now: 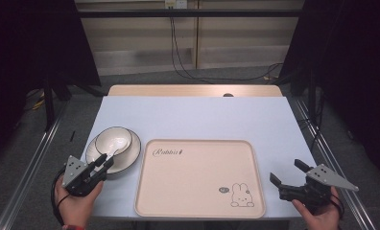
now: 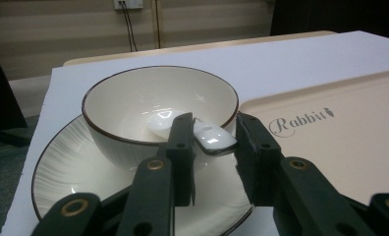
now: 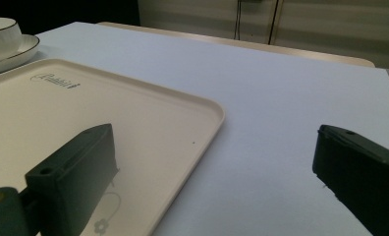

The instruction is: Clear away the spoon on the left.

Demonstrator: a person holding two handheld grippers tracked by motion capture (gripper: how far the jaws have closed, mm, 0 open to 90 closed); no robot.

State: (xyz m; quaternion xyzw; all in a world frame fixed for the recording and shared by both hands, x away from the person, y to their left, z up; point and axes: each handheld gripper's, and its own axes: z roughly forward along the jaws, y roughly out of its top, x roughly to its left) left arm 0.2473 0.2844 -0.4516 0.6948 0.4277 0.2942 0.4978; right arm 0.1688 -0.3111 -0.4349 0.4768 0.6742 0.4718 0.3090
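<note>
A white bowl (image 1: 112, 138) with a dark rim stands on a white plate (image 1: 133, 157) at the table's left. A white spoon (image 2: 213, 139) lies in the bowl (image 2: 133, 96), its handle sticking out over the rim toward me. My left gripper (image 1: 105, 161) reaches over the plate (image 2: 60, 157). The handle's end sits between the narrowly parted jaws of my left gripper (image 2: 214, 122), close to both pads, while the spoon still rests on the bowl. My right gripper (image 1: 286, 171) hovers wide open at the table's right front, and nothing lies between its jaws in the right gripper view (image 3: 212, 135).
A cream tray (image 1: 197, 211) with a rabbit drawing and the word "Rabbit" lies front and centre on the pale blue table (image 1: 193, 115). The tray's near corner (image 3: 202, 118) lies under the right gripper's left jaw. Dark curtains and cables stand beyond the table.
</note>
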